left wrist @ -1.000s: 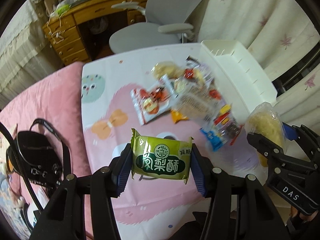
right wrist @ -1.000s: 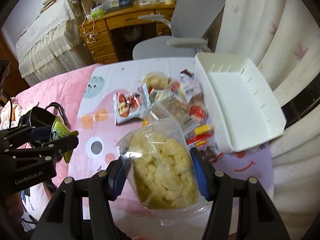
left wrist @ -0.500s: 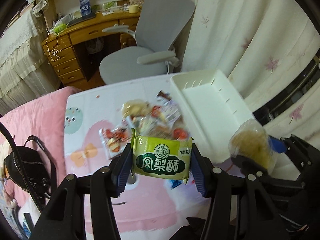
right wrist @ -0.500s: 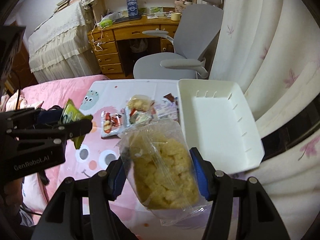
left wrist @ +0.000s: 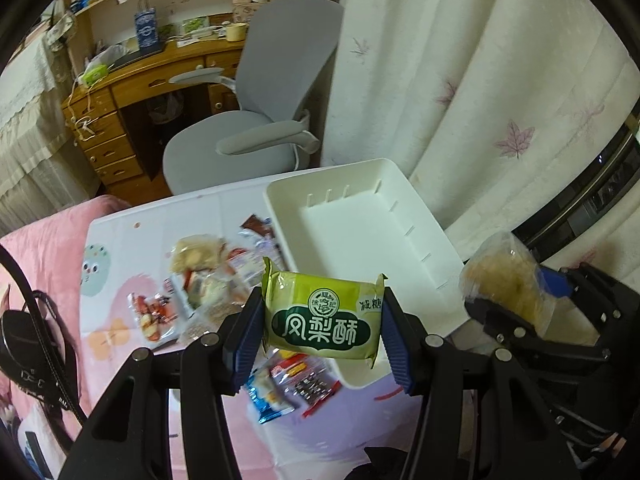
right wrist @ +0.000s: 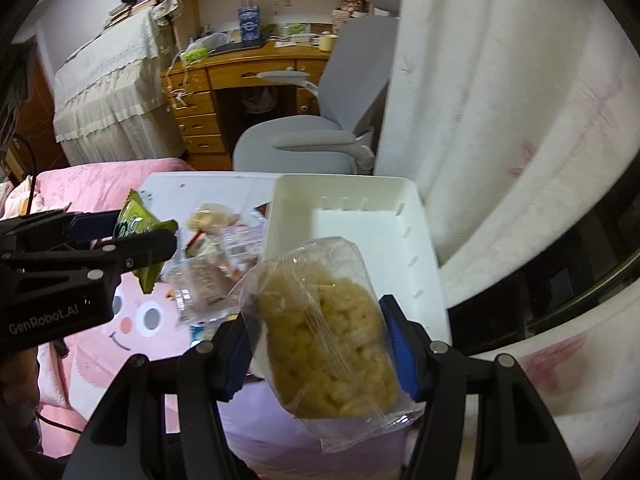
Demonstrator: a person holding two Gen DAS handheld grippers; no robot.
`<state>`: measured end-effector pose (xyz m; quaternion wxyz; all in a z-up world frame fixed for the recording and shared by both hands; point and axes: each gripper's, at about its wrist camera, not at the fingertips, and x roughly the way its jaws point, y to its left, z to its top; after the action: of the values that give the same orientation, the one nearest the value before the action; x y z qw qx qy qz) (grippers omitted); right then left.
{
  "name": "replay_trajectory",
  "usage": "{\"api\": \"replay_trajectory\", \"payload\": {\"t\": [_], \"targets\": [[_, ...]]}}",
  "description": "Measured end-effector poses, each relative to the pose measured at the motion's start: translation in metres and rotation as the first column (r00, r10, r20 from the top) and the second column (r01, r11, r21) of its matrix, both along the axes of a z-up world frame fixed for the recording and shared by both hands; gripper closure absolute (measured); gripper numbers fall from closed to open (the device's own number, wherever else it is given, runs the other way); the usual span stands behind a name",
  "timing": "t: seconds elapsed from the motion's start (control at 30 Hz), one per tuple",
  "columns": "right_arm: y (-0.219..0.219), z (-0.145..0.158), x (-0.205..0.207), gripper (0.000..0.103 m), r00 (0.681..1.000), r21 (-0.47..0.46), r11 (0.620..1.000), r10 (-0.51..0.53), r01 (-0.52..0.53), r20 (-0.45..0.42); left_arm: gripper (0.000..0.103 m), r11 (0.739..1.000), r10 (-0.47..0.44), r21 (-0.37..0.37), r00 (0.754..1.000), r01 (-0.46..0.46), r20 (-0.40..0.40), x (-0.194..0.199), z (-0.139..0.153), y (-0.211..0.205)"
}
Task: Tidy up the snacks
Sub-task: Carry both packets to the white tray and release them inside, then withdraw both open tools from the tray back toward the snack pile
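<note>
Two grippers are seen, each with one snack clamped in it. The left gripper (left wrist: pixel 322 330) is closed on a single green snack packet (left wrist: pixel 322 320), a glossy pillow-shaped foil pack with crimped ends and white characters on a dark green band. The packet is held crosswise between the two blue ribbed pads (left wrist: pixel 246 342), one pad pressed against each short end, with its printed face turned towards the camera. The right gripper (right wrist: pixel 318 344) is closed on one clear bag of puffs (right wrist: pixel 326 342), a soft, crinkled transparent plastic bag filled with pale yellow, knobbly pieces. The bag is squeezed at its sides by the blue pads (right wrist: pixel 398 344) and bulges above and below them, its sealed lower edge hanging past the fingers.

One white bin (left wrist: pixel 436 240) is seen, a rectangular hard plastic tub with smooth walls and small slots along its inner sides; nothing is seen lying in it. Both held snacks hang in the air above its near end. A loose pile of wrapped snacks (left wrist: pixel 208 276) lies just beside the bin on its left, on a table covered by one cloth (left wrist: pixel 120 340) printed with pink cartoon shapes; their number cannot be counted, as they overlap and are blurred. One grey office chair (left wrist: pixel 248 128) and one wooden desk (left wrist: pixel 120 92) stand behind the table.
</note>
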<state>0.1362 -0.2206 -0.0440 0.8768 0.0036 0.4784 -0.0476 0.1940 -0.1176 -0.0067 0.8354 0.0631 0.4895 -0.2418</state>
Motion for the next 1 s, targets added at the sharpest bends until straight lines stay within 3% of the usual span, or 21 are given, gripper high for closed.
{"api": "replay_trajectory", "payload": {"t": [0.17,0.33,0.43,0.6,1.0], "targets": [[-0.032,-0.002,0.005,0.044,0.999,0.015,0.999,-0.035,0.035,0.003,0.048,1.000,-0.016,-0.006,0.999,0.016,-0.029,0.004,-0.009,-0.029],[-0.052,-0.012,0.010,0.038,0.997,0.053,0.996,-0.076,0.077,-0.015,0.036,0.999,-0.030,0.044,0.999,0.031,-0.029,0.004,-0.013,-0.047],[-0.058,-0.017,0.011,0.037,0.996,0.071,0.994,-0.082,0.083,-0.024,0.036,0.998,-0.017,0.058,0.999,0.019,-0.033,0.004,-0.014,-0.046],[-0.061,-0.022,0.013,0.037,0.996,0.101,0.991,-0.085,0.088,-0.038,0.036,0.992,0.014,0.124,1.000,-0.011,-0.024,0.001,-0.016,-0.039],[-0.042,-0.037,0.008,0.037,0.990,0.149,0.983,-0.093,0.108,-0.102,0.034,0.982,0.125,0.145,0.991,-0.117,-0.047,-0.021,-0.024,0.021]]}}
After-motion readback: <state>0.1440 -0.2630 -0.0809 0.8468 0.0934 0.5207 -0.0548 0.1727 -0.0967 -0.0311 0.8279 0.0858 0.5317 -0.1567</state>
